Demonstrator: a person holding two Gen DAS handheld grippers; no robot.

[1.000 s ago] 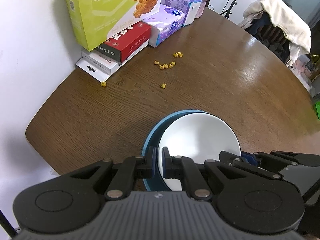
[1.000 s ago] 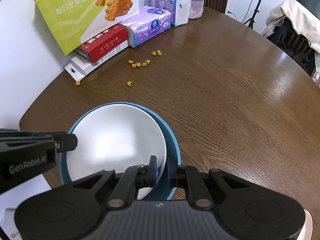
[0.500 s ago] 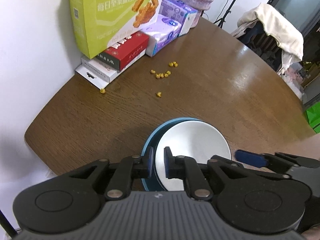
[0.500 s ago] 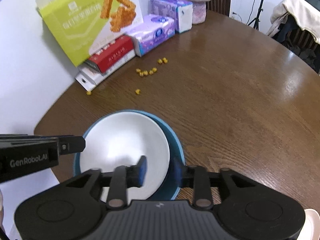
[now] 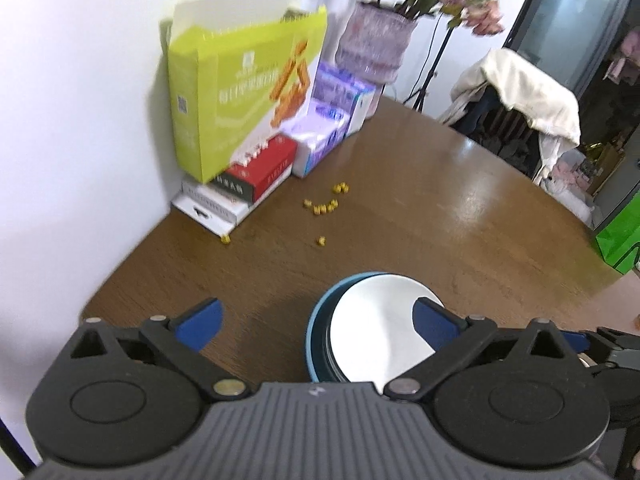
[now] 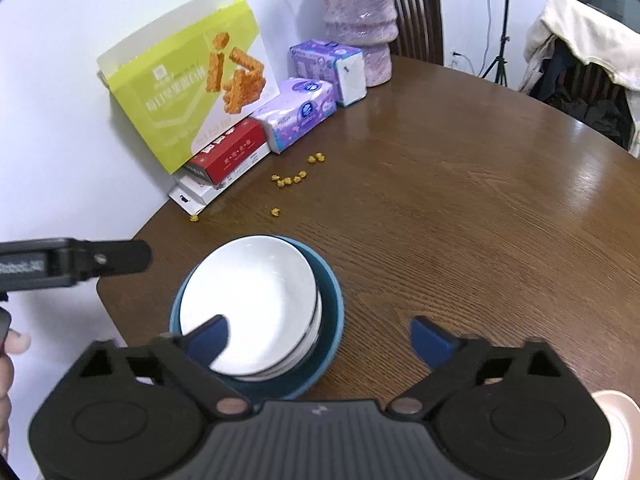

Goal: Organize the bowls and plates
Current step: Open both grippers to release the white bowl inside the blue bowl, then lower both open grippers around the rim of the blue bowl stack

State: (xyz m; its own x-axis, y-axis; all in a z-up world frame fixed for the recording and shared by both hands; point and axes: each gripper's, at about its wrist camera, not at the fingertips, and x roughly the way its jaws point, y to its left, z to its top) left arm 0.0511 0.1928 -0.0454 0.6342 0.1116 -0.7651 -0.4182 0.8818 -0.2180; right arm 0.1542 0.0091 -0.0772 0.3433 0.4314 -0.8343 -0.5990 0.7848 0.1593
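Note:
A stack of white bowls (image 6: 252, 300) rests inside a blue plate (image 6: 334, 312) near the front edge of the round wooden table (image 6: 460, 220). My right gripper (image 6: 320, 338) hovers above the stack's near side with its jaws opening wide. Its pads touch nothing. In the left wrist view the same white bowls (image 5: 380, 332) sit in the blue plate (image 5: 314, 344), below and right of my left gripper (image 5: 316, 320). Its jaws are opening too and hold nothing. The left gripper's finger (image 6: 100, 260) shows at the left of the right wrist view.
A green snack box (image 6: 192, 92), red box (image 6: 228, 152), tissue packs (image 6: 300, 116) and a vase (image 6: 360, 20) line the wall. Yellow crumbs (image 6: 288, 180) lie on the table beyond the stack. A pale pink dish rim (image 6: 618, 420) shows at lower right. A draped chair (image 5: 520, 108) stands behind the table.
Both grippers were shut on the rim of the dish stack; they have let go, opened wide, and lifted up and back. The stack stays on the table.

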